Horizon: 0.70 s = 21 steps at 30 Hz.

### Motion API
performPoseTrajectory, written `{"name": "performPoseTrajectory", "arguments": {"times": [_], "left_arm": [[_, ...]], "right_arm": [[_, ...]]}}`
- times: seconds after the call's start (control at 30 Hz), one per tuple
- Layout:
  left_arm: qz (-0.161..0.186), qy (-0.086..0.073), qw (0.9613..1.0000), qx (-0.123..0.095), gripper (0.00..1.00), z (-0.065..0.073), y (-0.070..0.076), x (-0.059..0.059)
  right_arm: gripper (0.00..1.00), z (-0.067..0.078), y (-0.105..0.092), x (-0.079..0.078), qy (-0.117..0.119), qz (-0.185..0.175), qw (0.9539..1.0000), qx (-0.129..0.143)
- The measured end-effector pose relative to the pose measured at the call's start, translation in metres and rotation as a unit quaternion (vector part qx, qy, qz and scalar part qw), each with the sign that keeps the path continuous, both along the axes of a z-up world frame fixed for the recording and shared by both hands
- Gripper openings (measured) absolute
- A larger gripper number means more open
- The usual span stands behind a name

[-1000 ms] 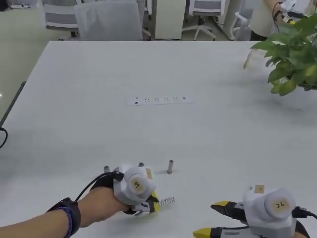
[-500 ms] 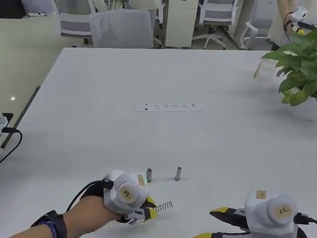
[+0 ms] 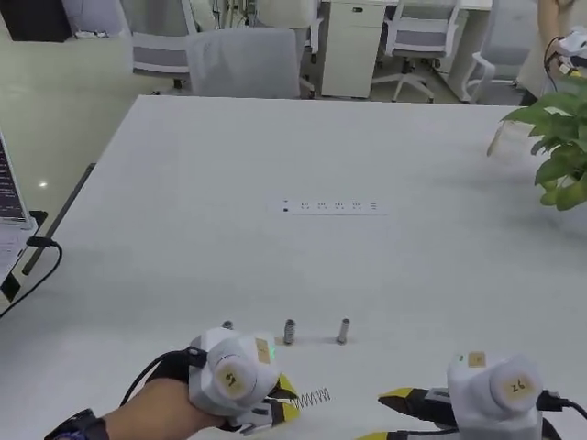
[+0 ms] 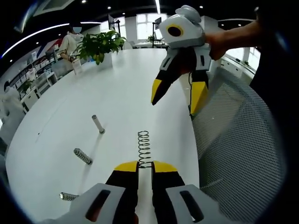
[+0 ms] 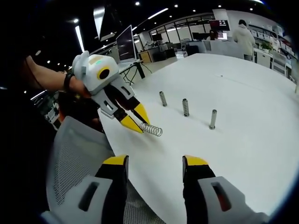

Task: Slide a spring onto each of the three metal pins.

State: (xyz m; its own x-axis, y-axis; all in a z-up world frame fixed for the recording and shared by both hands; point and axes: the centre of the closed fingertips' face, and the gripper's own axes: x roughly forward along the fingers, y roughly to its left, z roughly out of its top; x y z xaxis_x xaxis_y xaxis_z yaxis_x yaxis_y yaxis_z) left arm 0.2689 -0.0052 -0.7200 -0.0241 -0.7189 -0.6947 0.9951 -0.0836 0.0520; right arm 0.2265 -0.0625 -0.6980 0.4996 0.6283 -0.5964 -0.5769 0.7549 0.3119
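Observation:
Three short metal pins stand in a row on the white table [image 3: 183,229]. The left pin [image 3: 227,325] and the middle pin [image 3: 290,332] each carry a spring, and the right pin [image 3: 343,331] is bare. In the left gripper view the bare pin [image 4: 98,124] stands farthest away. My left gripper [image 3: 292,398] is shut on one end of a loose spring [image 3: 313,397], which sticks out level in front of the pins [image 4: 144,148]. My right gripper [image 3: 383,416] stands open to the right with nothing in it [image 5: 154,163].
A white strip of sockets [image 3: 330,206] lies flat mid-table. A leafy plant [image 3: 559,156] stands at the right edge. Office chairs [image 3: 243,60] line the far side. A cable [image 3: 41,266] runs off the left edge.
The head camera has moved. My left gripper, still holding the spring, has drawn back and left of the pins, so the left pin now shows. My right gripper has stayed open.

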Motion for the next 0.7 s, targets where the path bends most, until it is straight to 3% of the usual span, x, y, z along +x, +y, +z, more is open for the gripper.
{"name": "performPoseTrajectory", "arguments": {"times": [0.7], "left_arm": [[-0.038, -0.015, 0.9989, -0.023, 0.02, 0.023, -0.017, -0.024]], "right_arm": [[0.35, 0.004, 0.025, 0.012, -0.008, 0.054, 0.9982, 0.024]]}}
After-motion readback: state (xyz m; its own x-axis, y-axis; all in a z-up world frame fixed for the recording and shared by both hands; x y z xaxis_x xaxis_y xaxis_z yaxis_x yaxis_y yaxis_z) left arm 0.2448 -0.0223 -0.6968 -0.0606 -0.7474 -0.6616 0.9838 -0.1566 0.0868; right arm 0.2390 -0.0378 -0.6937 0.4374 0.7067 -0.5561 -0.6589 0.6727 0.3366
